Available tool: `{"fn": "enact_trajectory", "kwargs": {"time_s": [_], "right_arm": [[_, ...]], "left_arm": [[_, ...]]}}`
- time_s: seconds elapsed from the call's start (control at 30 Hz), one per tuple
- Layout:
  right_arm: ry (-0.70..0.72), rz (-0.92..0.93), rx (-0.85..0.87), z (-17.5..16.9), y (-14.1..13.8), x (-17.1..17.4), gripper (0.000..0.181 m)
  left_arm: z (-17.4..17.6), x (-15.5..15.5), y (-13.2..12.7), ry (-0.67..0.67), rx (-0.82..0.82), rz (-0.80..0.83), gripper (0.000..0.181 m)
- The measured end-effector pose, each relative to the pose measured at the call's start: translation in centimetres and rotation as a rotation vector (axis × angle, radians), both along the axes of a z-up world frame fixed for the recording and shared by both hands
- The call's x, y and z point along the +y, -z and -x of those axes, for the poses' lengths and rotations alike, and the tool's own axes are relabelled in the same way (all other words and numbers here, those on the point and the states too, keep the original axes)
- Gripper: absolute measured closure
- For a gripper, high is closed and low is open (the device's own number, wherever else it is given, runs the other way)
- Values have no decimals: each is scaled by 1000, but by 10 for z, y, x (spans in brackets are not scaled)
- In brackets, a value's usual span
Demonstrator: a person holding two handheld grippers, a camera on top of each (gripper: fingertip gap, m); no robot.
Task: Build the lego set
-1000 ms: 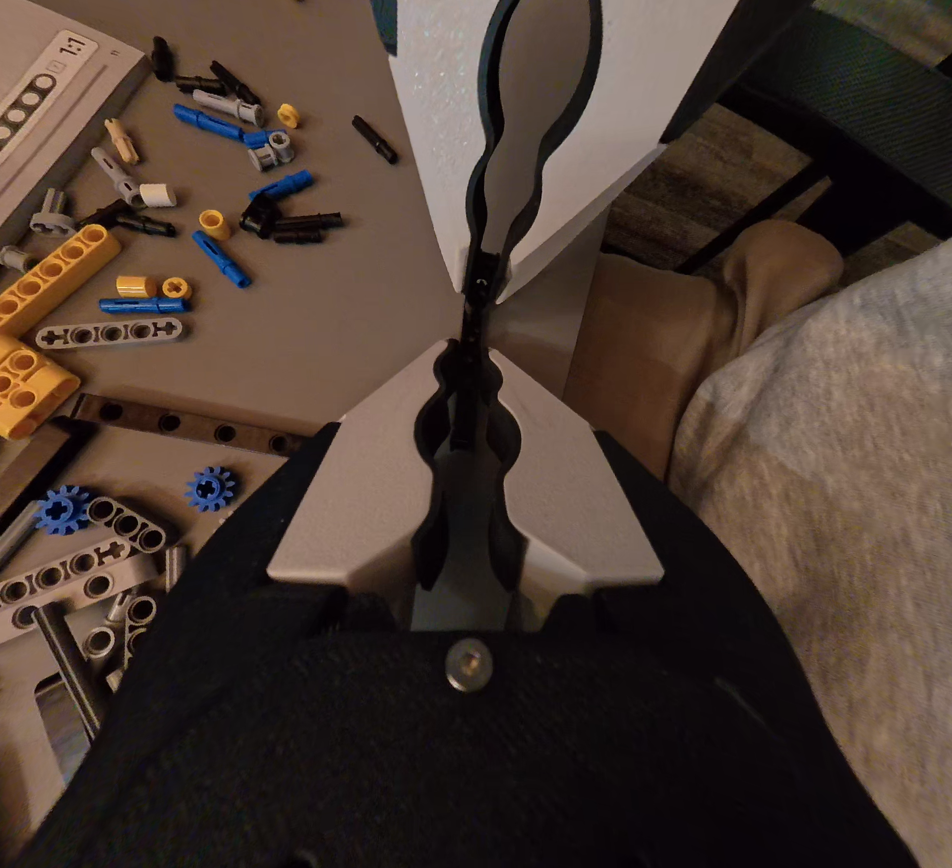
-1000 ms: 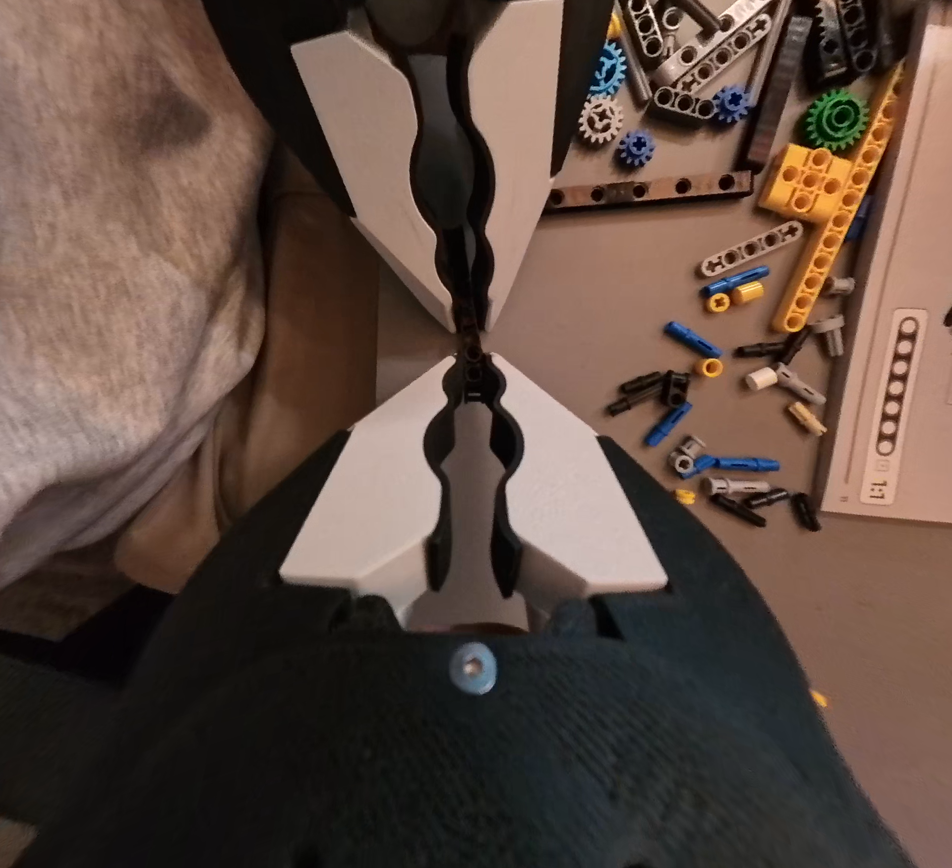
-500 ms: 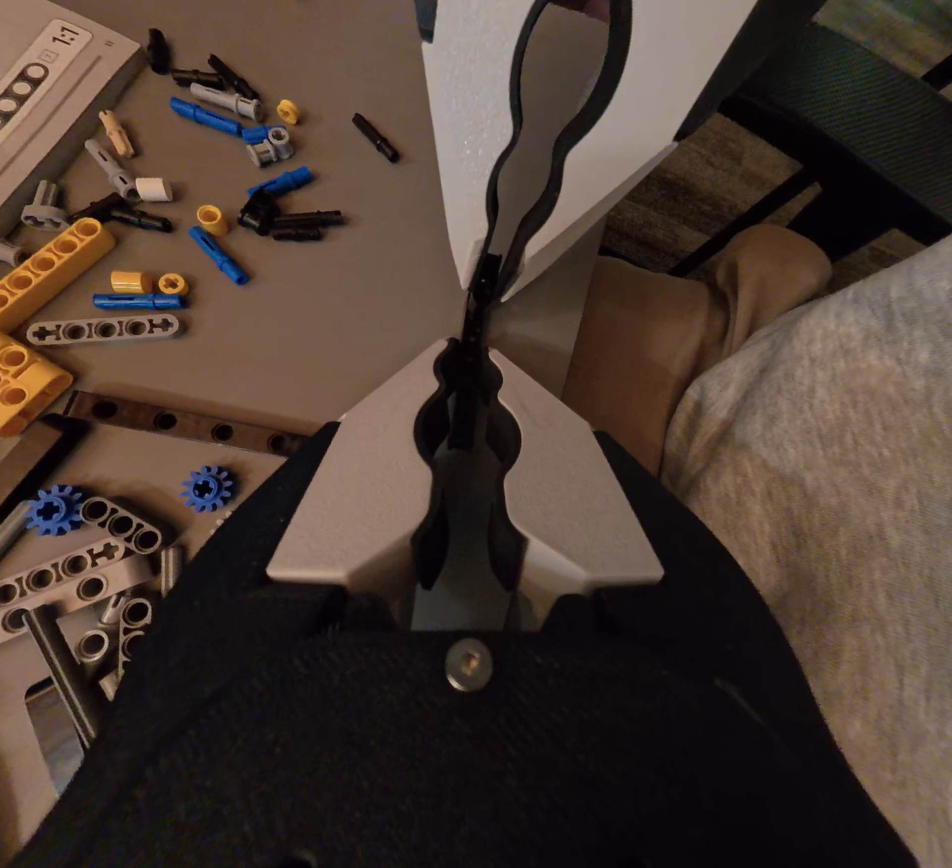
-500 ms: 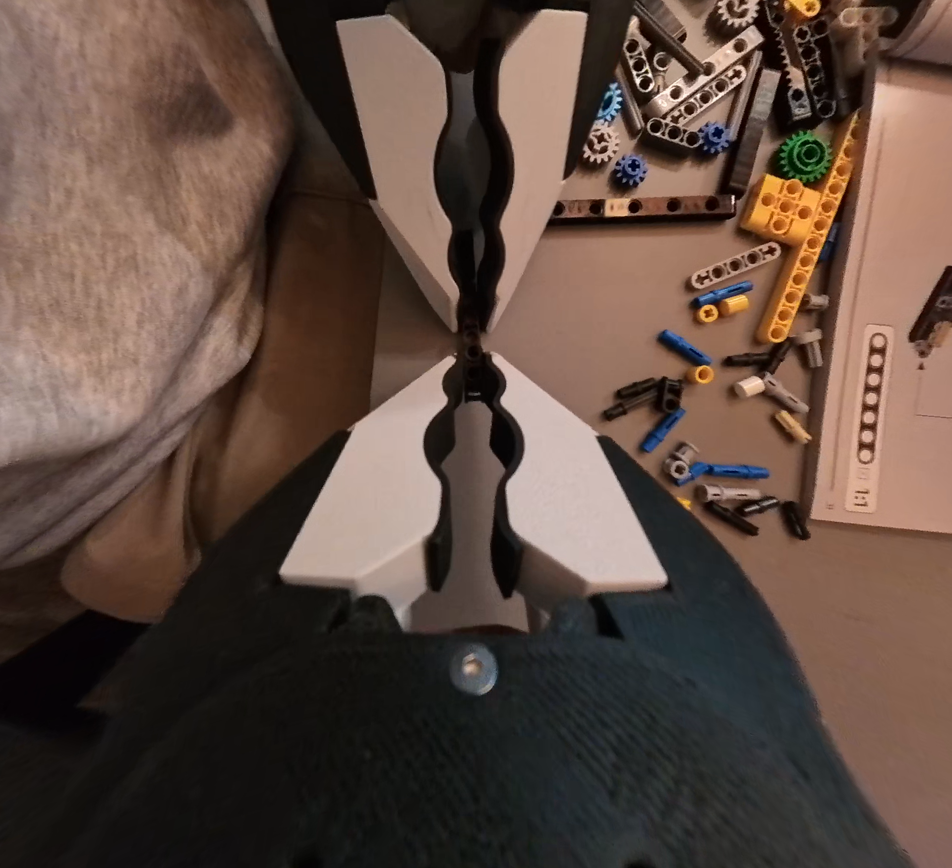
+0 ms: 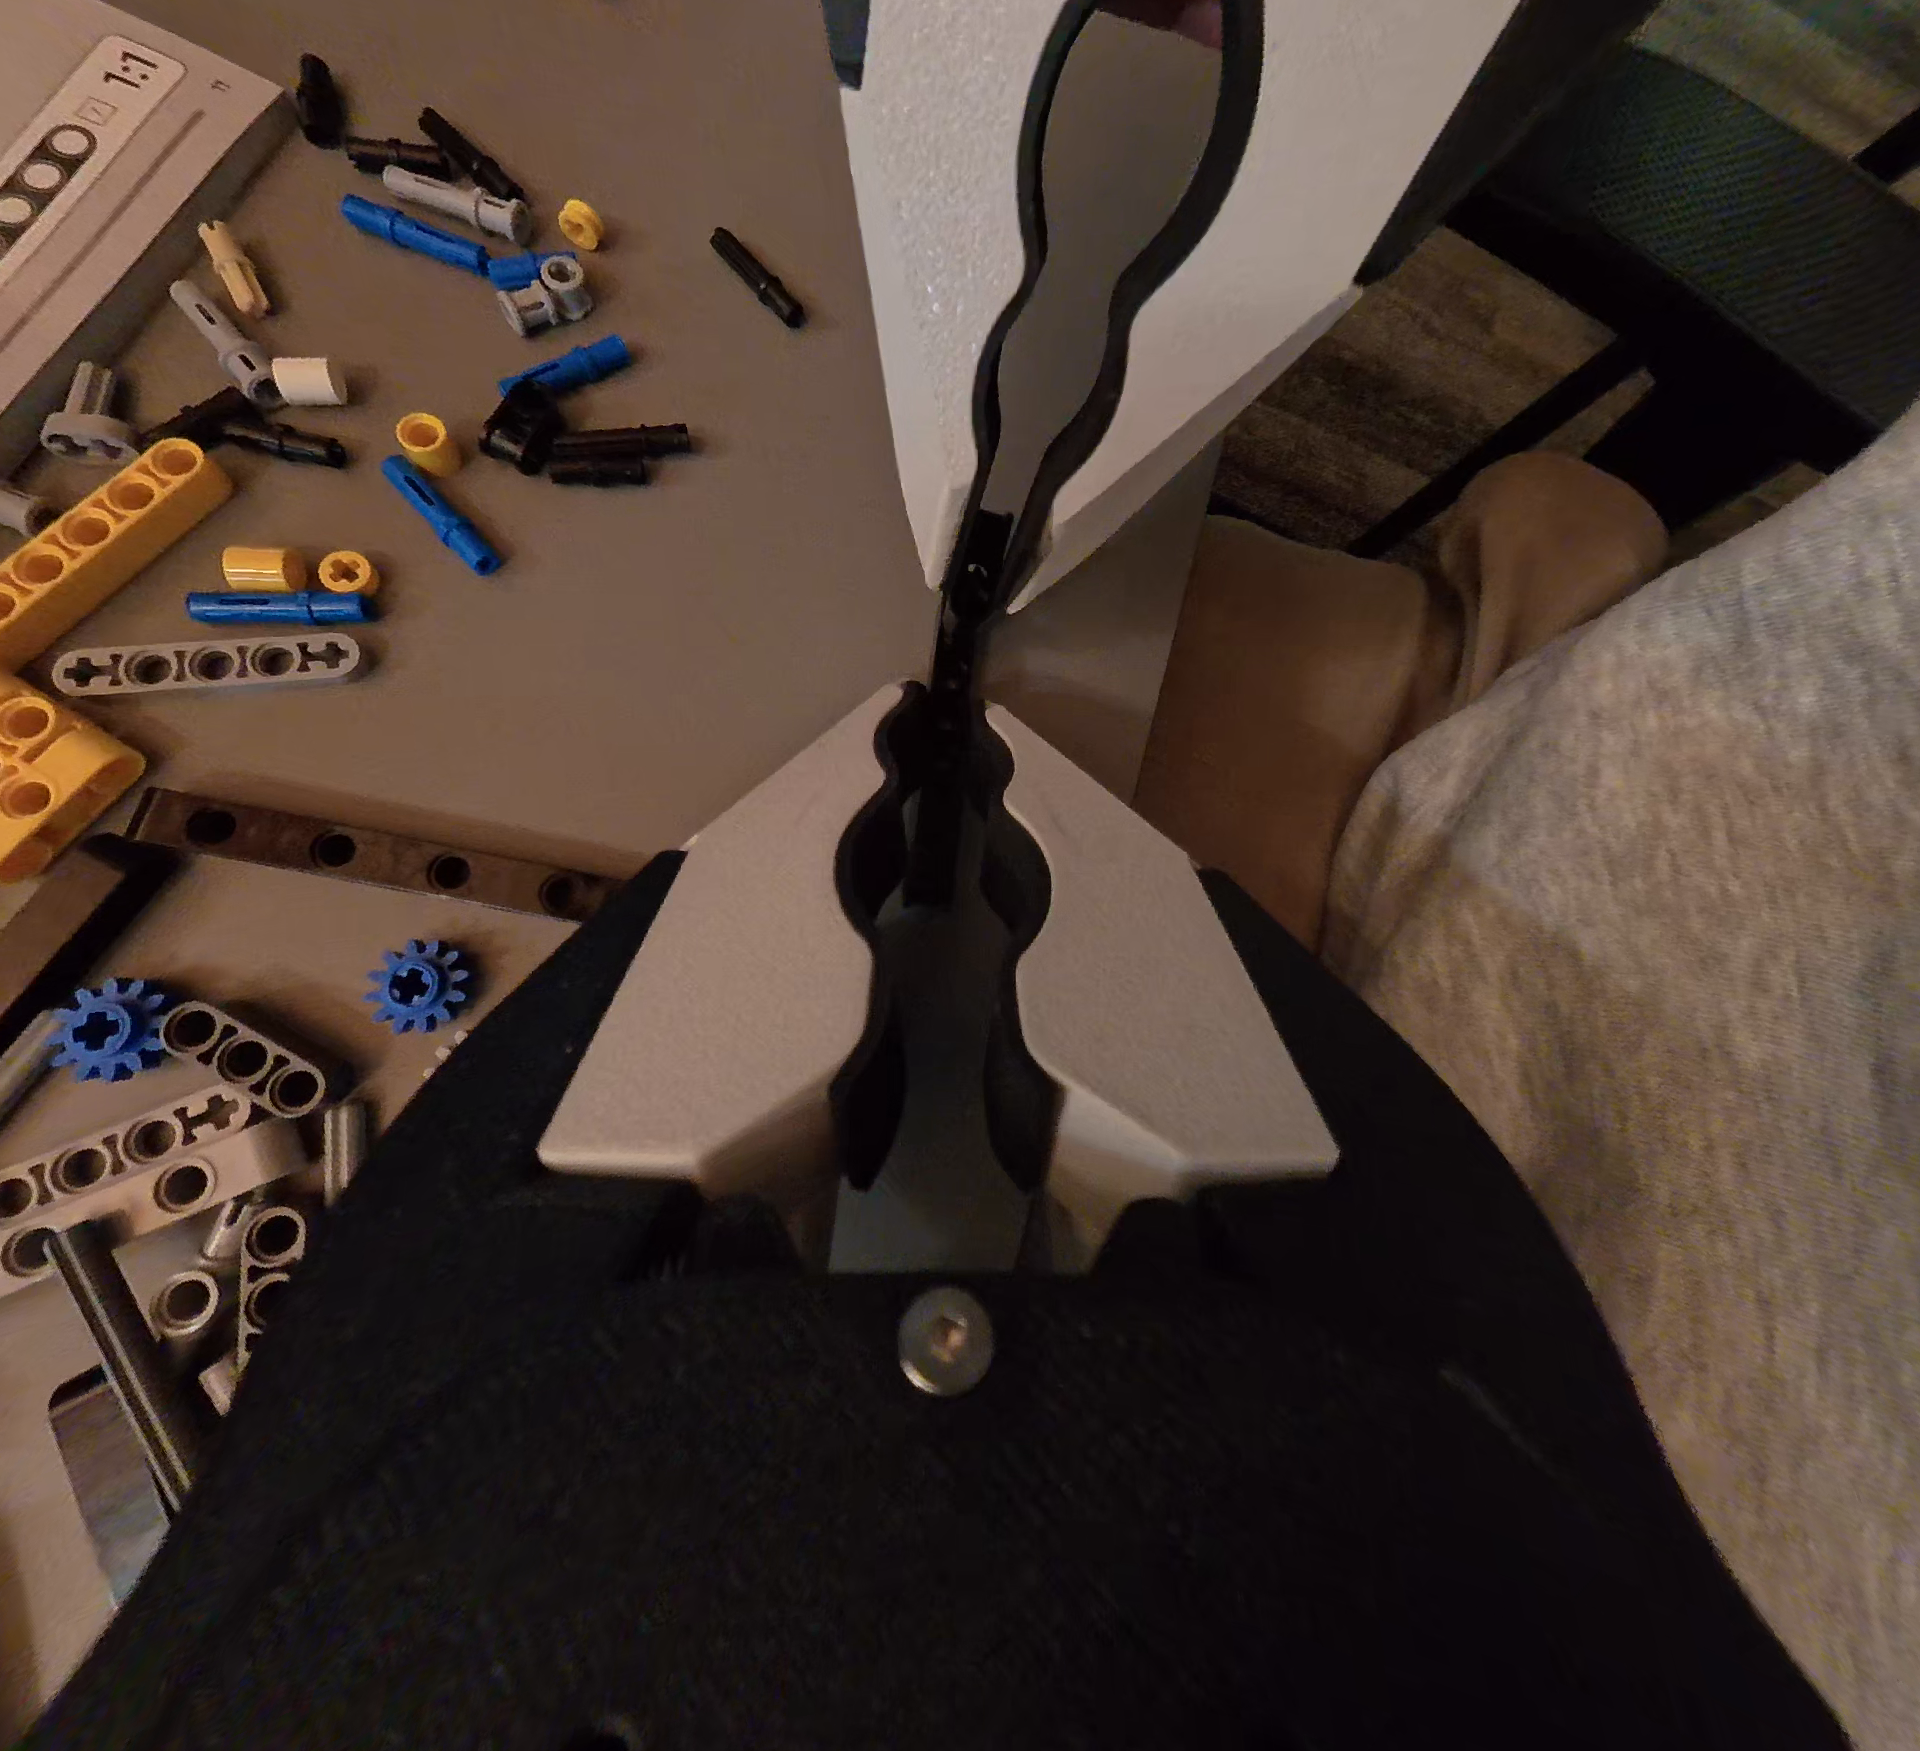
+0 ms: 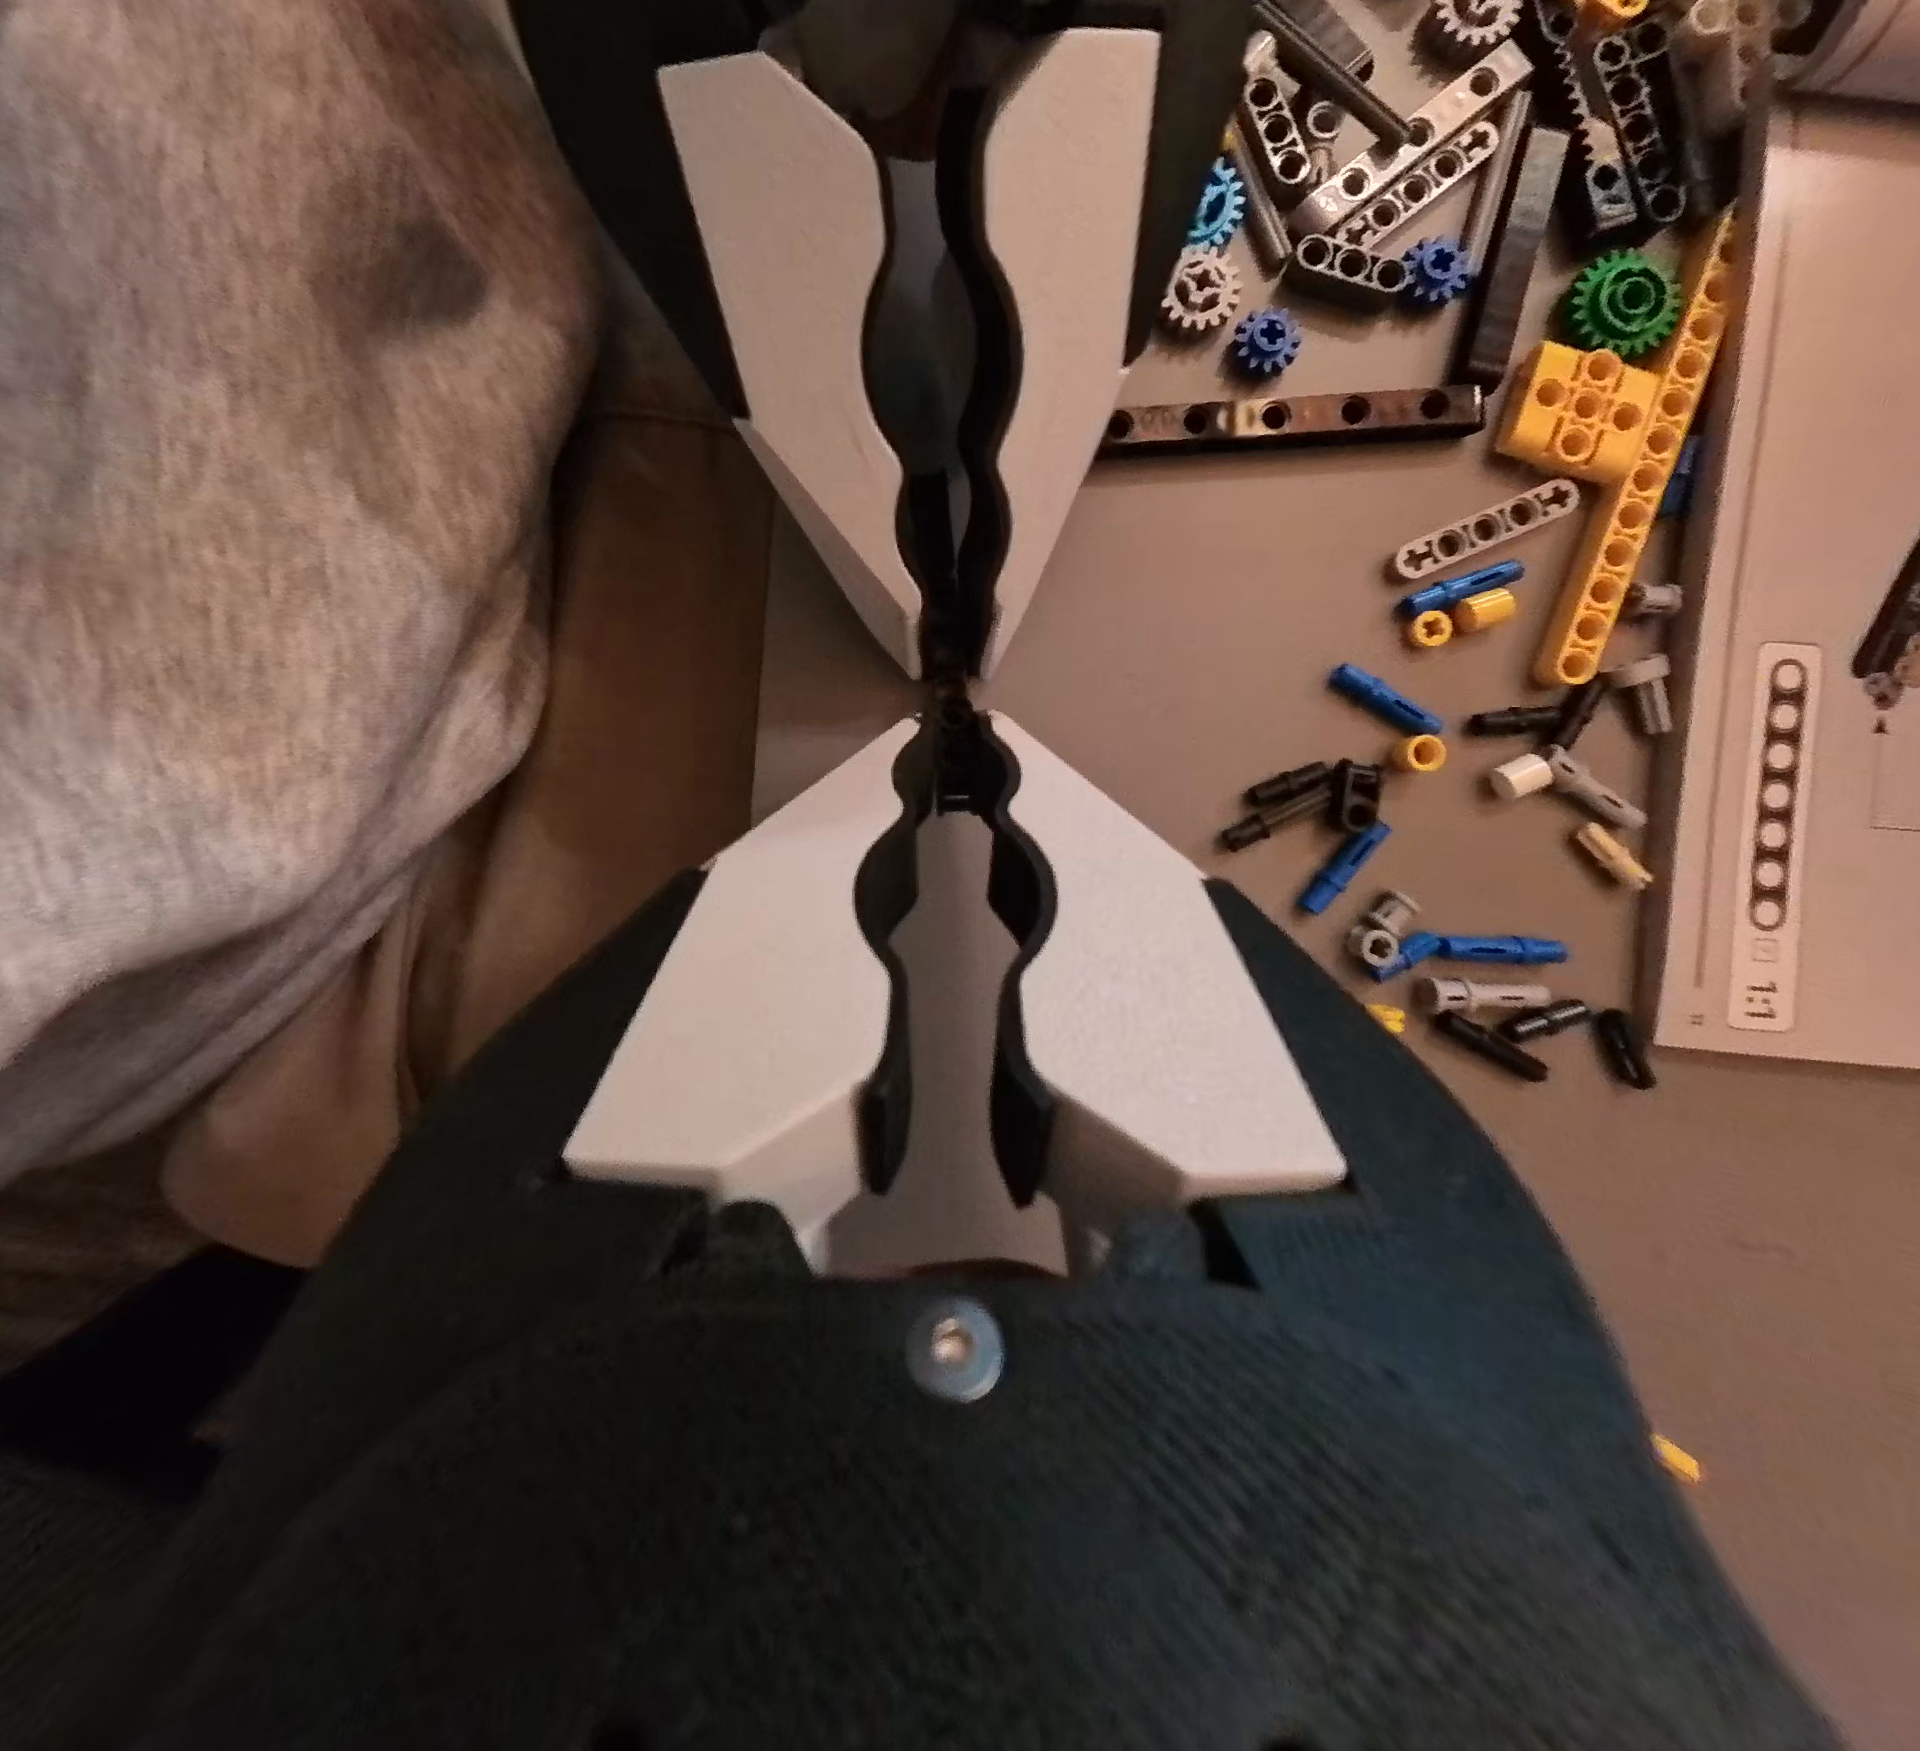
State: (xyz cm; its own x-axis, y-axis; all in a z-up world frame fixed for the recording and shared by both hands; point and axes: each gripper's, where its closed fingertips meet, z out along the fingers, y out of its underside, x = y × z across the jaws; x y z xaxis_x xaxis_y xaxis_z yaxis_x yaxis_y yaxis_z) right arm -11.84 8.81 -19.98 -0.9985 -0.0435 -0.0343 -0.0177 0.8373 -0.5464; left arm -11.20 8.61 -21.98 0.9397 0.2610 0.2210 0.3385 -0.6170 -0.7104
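My left gripper (image 5: 951,714) is shut on a thin black Lego piece (image 5: 932,828) that runs back between its fingers. My right gripper (image 5: 982,558) comes from the top of the left wrist view, shut on a small black piece (image 5: 985,543). The two meet tip to tip, and the black pieces touch end to end in the narrow gap. In the right wrist view my right gripper (image 6: 951,730) sits at the bottom, my left gripper (image 6: 948,652) comes from above, and the black pieces (image 6: 951,699) join between them. Both hover over the grey table's edge (image 5: 1091,693).
Loose parts lie on the table: a yellow beam (image 6: 1642,496), a green gear (image 6: 1624,304), blue gears (image 5: 419,984), a long dark beam (image 5: 364,854), blue and black pins (image 5: 436,512). An instruction booklet (image 6: 1818,766) lies beyond them. A person's grey shirt (image 5: 1662,870) and tan trousers (image 5: 1299,662) are beside the grippers. My two grippers' fingertips are within a few centimetres of each other.
Both grippers stay shut and tip to tip on the black pieces. The pair has shifted slightly over the table, so the loose parts sit a little differently in both views.
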Motion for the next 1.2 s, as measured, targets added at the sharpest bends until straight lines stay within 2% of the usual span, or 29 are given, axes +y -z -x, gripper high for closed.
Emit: {"fn": "enact_trajectory", "kwargs": {"time_s": [0.4,0.63,1.2], "right_arm": [[-25,64,-42,-1,0,1,176],[-37,39,-71,-1,1,2,176],[-46,34,-16,-1,2,1,175]], "left_arm": [[0,0,0,-3,8,0,172],[0,0,0,-4,-27,-9,171],[0,0,0,-4,-22,-7,171]]}}
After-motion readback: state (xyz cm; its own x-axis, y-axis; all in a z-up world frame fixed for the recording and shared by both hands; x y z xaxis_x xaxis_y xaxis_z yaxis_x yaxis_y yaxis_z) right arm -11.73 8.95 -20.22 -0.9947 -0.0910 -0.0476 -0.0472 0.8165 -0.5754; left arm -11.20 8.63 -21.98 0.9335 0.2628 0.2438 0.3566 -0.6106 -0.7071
